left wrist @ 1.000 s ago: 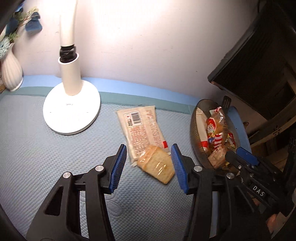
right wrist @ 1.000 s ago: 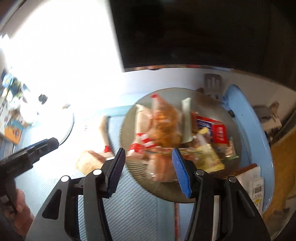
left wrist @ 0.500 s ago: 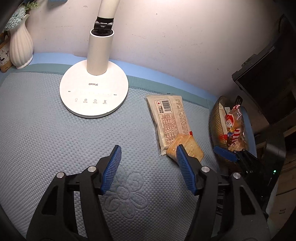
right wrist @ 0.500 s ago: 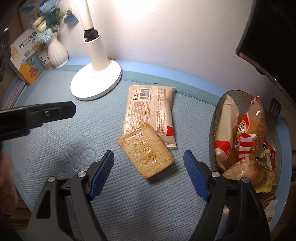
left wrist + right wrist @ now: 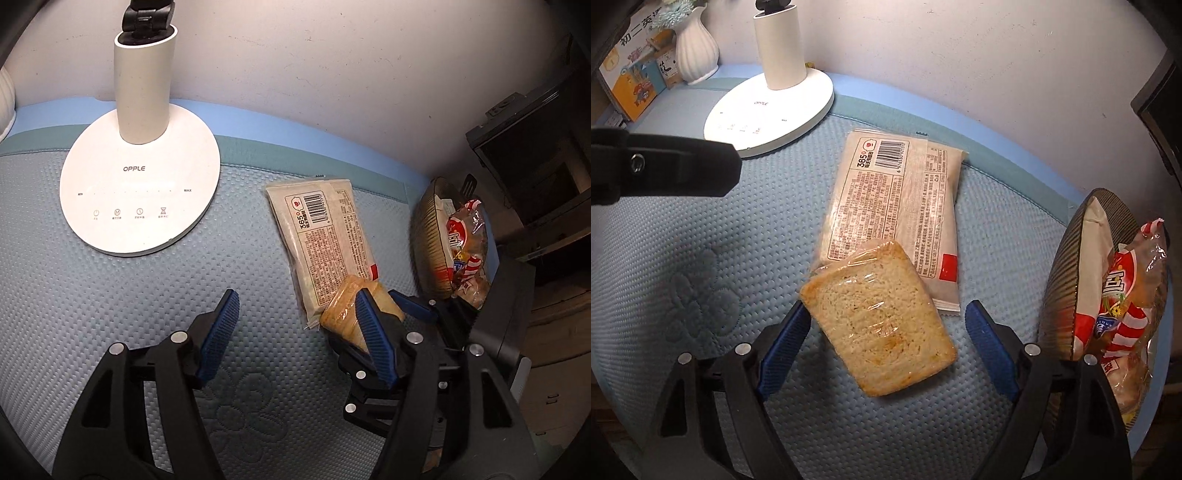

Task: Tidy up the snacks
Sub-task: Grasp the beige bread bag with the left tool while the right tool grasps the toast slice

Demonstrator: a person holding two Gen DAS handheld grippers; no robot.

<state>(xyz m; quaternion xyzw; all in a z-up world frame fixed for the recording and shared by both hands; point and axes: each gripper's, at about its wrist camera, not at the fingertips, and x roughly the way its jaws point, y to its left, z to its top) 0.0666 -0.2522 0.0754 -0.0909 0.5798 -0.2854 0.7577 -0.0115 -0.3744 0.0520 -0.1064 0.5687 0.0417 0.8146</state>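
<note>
A plastic-wrapped toast slice [image 5: 879, 321] lies on the blue quilted mat [image 5: 701, 258], overlapping the near end of a white barcode packet [image 5: 897, 199]. My right gripper [image 5: 886, 306] straddles the toast from above. Its jaws are opening, and the pads stand at the toast's sides without pressing it. My left gripper [image 5: 295, 299] hangs over bare mat just left of the toast [image 5: 340, 314], its jaws opening with nothing between them. A dark round basket [image 5: 1060, 288] at the right holds several wrapped snacks [image 5: 1123, 295].
A white lamp base [image 5: 140, 192] stands at the back left. A white vase [image 5: 696, 48] and books [image 5: 631, 74] sit in the far left corner. Dark furniture [image 5: 535, 166] rises beyond the basket [image 5: 424, 236]. The mat ends near the wall.
My right gripper swung from over the basket to above the toast, dropped lower and spread its jaws. My left gripper slid left off the toast, sank toward the mat and opened wider.
</note>
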